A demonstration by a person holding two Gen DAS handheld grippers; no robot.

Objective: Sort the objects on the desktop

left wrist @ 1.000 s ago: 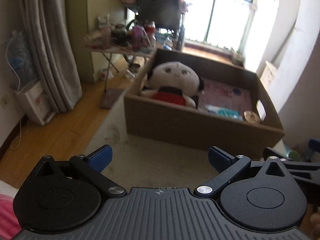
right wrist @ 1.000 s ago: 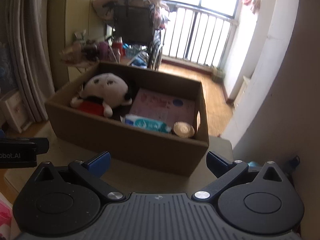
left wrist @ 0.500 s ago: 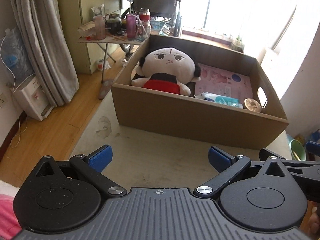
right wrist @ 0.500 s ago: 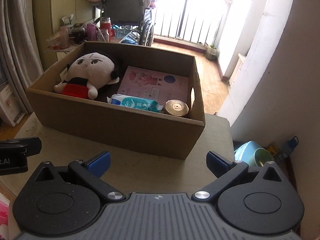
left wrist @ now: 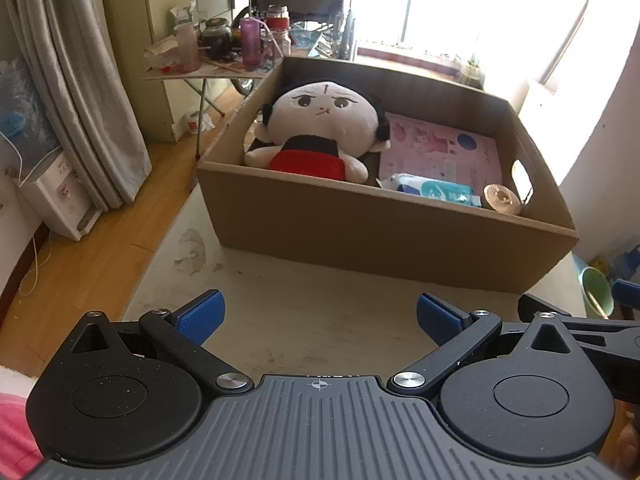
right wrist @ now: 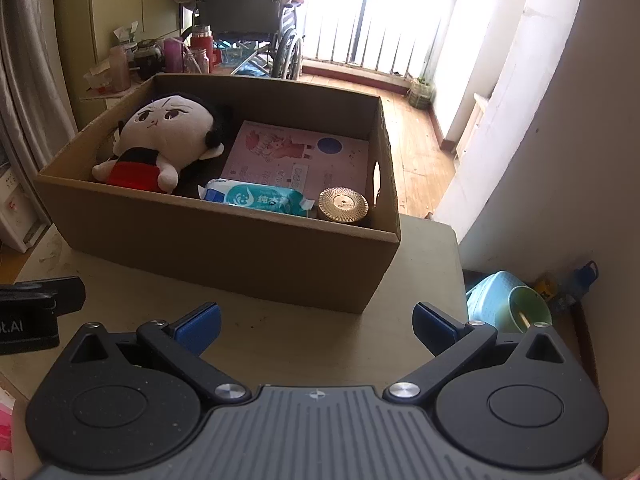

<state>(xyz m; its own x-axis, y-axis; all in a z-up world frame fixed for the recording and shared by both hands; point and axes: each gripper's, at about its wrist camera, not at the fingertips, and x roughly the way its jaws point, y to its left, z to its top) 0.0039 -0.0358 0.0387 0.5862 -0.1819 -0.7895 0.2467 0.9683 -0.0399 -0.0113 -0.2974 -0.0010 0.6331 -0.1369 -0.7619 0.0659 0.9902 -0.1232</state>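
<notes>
Nearest to each camera, a gripper is held above the bare front part of a pale table (left wrist: 320,320). The left gripper (left wrist: 318,316) is spread wide, its blue pads well apart and nothing between them. The right gripper (right wrist: 316,322) is likewise released and empty; part of the left one's black body is seen at the left edge of the right wrist view.

Just beyond both grippers, an open cardboard box (right wrist: 224,248) is set on the table, its near wall turned toward the cameras. Everything to be sorted is seen inside it. A plush doll (right wrist: 164,140) with a pale face, dark hair and a red-and-black outfit is laid in the left half, leaning toward the back. A pink flat package (right wrist: 296,156) is laid flat in the right half. Against the near wall, a teal pack of wipes (right wrist: 256,198) is placed beside a round gold lid (right wrist: 343,205), which sits in the near right corner by the hand slot.

To the right, below the table, a light blue basket (right wrist: 488,300) and a green bowl (right wrist: 530,306) are seen on the floor. Farther back, a folding table (left wrist: 208,72) crowded with bottles and jars is found on the left, with grey curtains (left wrist: 76,100) beside it, a wheelchair (right wrist: 248,12) behind, and a bright barred window (right wrist: 380,20) beyond.
</notes>
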